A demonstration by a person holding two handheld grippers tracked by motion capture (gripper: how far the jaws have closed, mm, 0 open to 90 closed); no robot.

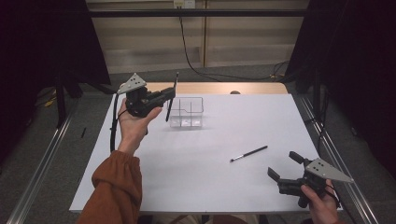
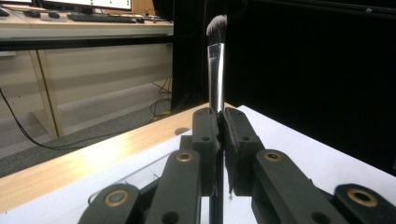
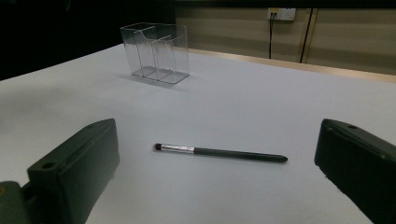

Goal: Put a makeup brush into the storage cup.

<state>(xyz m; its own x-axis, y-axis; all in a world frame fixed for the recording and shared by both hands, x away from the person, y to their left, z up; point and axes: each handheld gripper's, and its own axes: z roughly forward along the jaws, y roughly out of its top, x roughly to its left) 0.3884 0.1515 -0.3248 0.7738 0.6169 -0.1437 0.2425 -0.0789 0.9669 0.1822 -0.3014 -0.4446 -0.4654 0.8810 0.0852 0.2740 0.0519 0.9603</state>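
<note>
High view: makeup brush [image 1: 172,95] clamped in left gripper [image 1: 171,96], raised above the desk [image 1: 233,177] just left of the clear organizer [image 1: 187,112], near the far edge. Long axis close to upright, slightly tilted; handle end hanging down beside the organizer's left wall, whether touching it cannot be told. Left gripper view: same brush [image 2: 216,70] standing straight up out of the shut jaws, silver ferrule and grey-white bristle tip on top, pointing up. No brand, label or writing readable on it.

Second brush [image 1: 249,153] lying flat on the desk, well apart from the organizer, long axis running diagonally, bristle end toward the near left, handle toward the far right. Right gripper view: that brush [image 3: 219,152] lying crosswise between the wide-open, empty jaws of the right gripper [image 3: 217,186], bristle tip left. Right gripper [image 1: 285,164] held low at the near right corner. No lettering visible on organizer [image 3: 156,52].
</note>
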